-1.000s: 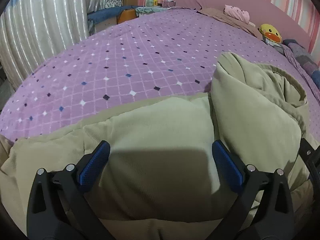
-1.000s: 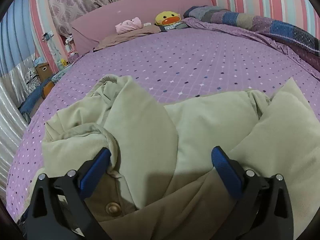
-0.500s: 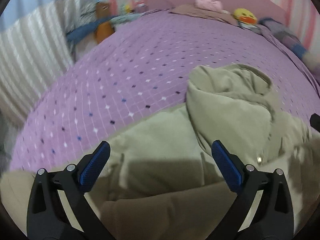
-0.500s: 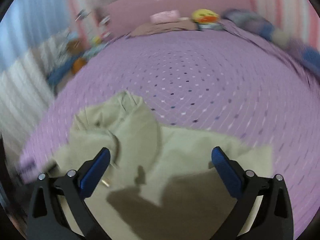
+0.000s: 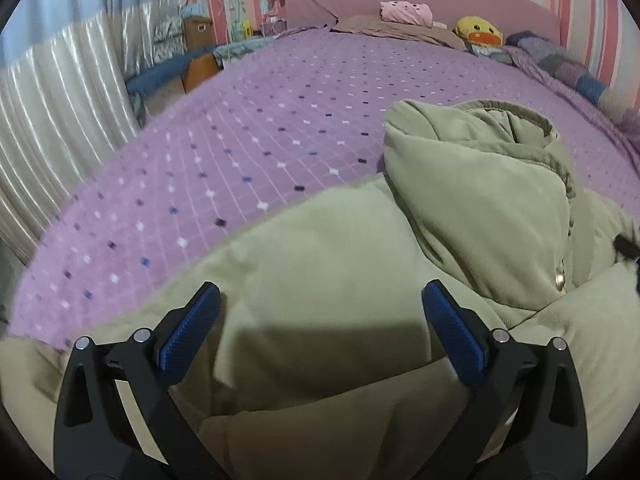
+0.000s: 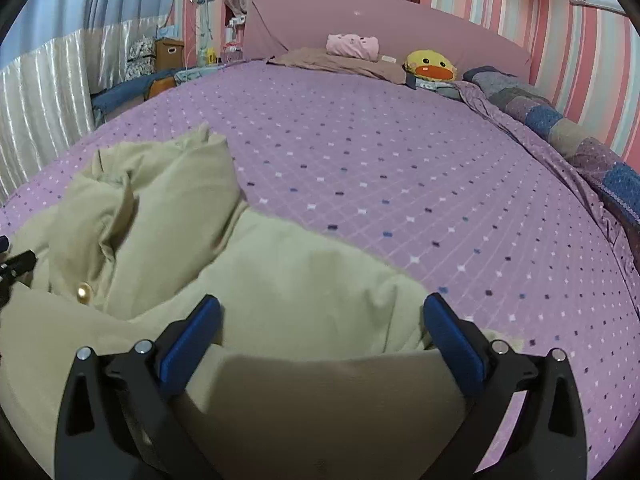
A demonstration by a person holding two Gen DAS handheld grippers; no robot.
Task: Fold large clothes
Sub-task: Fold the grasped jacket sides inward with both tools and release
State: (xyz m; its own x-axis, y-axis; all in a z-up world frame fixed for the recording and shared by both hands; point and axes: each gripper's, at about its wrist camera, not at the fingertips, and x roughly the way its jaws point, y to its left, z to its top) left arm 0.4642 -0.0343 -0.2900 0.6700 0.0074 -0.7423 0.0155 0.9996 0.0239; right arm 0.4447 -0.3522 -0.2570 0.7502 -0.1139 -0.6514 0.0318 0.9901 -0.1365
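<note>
- The left gripper [image 5: 320, 312] stands wide open above the padded jacket [image 5: 328, 264]; its blue pads [image 5: 188, 332] are well apart and nothing is caught between them; its shadow falls on the cloth just below.
- The right gripper [image 6: 322, 316] is spread just as wide over the other side of the jacket [image 6: 304, 280]; its blue pads [image 6: 454, 342] grip nothing; whether the tips touch the fabric I cannot tell.
- The pale olive jacket lies bunched at the near edge of the bed; its hood [image 5: 480, 168] is heaped up and tilted to the right in the left view, to the left [image 6: 160, 188] in the right view; a round gold snap [image 6: 83, 291] shows beside the hood.
- The purple bedspread [image 6: 380, 168] with small diamond marks runs out beyond the jacket.
- At the far end, against the pink headboard [image 6: 400, 24], sit a yellow duck toy [image 6: 429, 66] and a folded pink cloth [image 6: 352, 45]; a patchwork quilt [image 6: 560, 124] lies along the right edge.
</note>
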